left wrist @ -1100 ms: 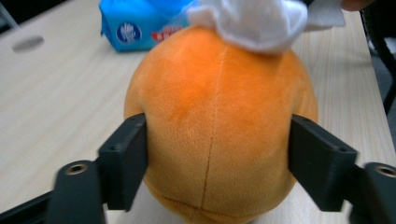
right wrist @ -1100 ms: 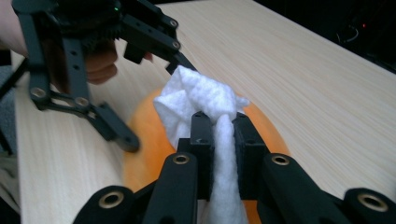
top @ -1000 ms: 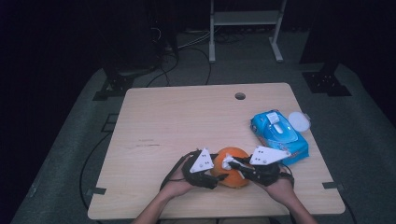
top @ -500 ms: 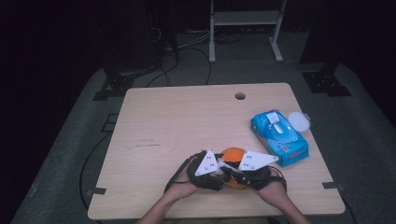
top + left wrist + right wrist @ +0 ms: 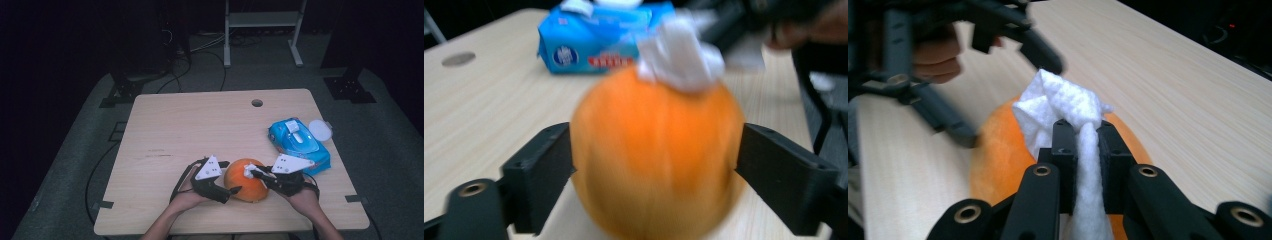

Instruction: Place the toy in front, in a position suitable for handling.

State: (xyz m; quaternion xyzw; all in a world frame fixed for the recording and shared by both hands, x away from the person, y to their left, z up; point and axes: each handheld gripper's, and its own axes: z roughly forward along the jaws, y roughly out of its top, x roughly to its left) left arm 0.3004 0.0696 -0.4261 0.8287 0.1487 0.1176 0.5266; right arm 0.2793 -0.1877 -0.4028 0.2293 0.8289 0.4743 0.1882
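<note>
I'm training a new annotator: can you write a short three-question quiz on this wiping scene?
1. What does the right gripper hold?
2. True or false: the blue wipes pack lies on the floor.
3. The left gripper's jaws stand: A) either side of the orange pumpkin, B) around the pack.

Key
1. A white wipe, resting on top of the pumpkin.
2. False: it lies on the wooden table.
3. A.

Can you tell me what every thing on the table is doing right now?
Orange ball: on the table, between the left tongs' jaws.
White wipe: crumpled, pinched, pressed on top of the ball.
Left tongs: jaws have just been opening, either side of the ball.
Right tongs: shut on the wipe.
Blue wipes pack: lying flat, flap open.
White lid: beside the pack.
</note>
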